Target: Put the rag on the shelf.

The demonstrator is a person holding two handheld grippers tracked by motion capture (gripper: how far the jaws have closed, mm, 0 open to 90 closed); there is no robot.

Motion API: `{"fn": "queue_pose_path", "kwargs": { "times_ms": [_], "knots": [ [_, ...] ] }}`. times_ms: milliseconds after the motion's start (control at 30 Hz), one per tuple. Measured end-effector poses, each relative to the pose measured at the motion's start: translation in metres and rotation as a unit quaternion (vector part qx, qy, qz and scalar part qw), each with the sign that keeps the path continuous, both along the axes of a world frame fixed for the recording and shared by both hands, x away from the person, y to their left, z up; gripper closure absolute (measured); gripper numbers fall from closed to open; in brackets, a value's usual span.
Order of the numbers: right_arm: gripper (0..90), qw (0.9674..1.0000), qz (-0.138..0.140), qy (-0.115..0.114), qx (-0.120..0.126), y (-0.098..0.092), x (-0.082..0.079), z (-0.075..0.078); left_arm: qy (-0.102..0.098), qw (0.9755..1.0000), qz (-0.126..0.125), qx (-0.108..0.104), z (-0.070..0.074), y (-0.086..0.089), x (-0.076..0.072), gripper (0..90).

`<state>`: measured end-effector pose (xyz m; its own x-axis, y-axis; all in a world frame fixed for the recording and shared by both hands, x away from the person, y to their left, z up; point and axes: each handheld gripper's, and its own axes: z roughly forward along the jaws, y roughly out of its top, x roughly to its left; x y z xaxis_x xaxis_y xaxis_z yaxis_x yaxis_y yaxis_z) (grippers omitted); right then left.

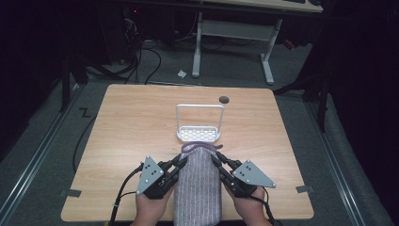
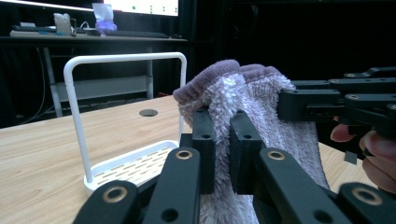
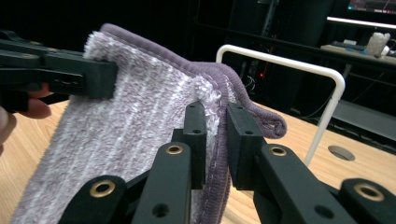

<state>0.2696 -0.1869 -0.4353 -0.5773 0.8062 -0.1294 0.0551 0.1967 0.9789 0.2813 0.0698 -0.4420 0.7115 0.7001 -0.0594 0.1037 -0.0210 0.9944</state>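
Note:
A fluffy purple towel (image 1: pixel 198 186) hangs lifted between both grippers at the table's near edge, its lower end trailing toward the person. My left gripper (image 1: pixel 182 161) is shut on the towel's upper left corner (image 2: pixel 219 88). My right gripper (image 1: pixel 217 160) is shut on the upper right corner (image 3: pixel 205 88). In the left gripper view the right gripper (image 2: pixel 285 103) pinches the far corner; in the right gripper view the left gripper (image 3: pixel 109 77) does the same. A white rack (image 1: pixel 199 134) with a tall hoop handle stands just beyond the towel's top edge, rack (image 2: pixel 126 163), rack (image 3: pixel 329 93).
The wooden table (image 1: pixel 136 122) has a round cable hole (image 1: pixel 224 99) behind the rack. Tape marks sit at its near corners. A second desk (image 1: pixel 235 28) and floor cables (image 1: pixel 141 52) lie beyond the far edge.

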Motion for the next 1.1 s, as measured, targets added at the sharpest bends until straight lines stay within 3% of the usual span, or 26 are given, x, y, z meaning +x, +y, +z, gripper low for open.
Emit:
{"fn": "queue_pose_path", "kwargs": {
  "times_ms": [200,500,833,1100],
  "knots": [
    [79.9,1.0,0.003,-0.001,0.003,0.001,0.003,0.005,-0.007,0.9999,0.008,0.004,0.011,-0.003,0.009,83.7],
    [79.9,0.9995,-0.011,-0.027,0.011,0.0,0.023,0.032,-0.023,0.9997,0.007,-0.001,0.041,-0.008,0.034,84.1],
    [79.9,0.9982,-0.029,-0.039,0.034,-0.006,0.054,0.065,-0.046,0.9986,0.021,-0.011,0.073,-0.009,0.068,84.3],
    [80.1,0.9974,-0.042,-0.044,0.037,-0.008,0.077,0.088,-0.056,0.998,0.031,-0.003,0.095,-0.012,0.092,84.5]
  ]
}}
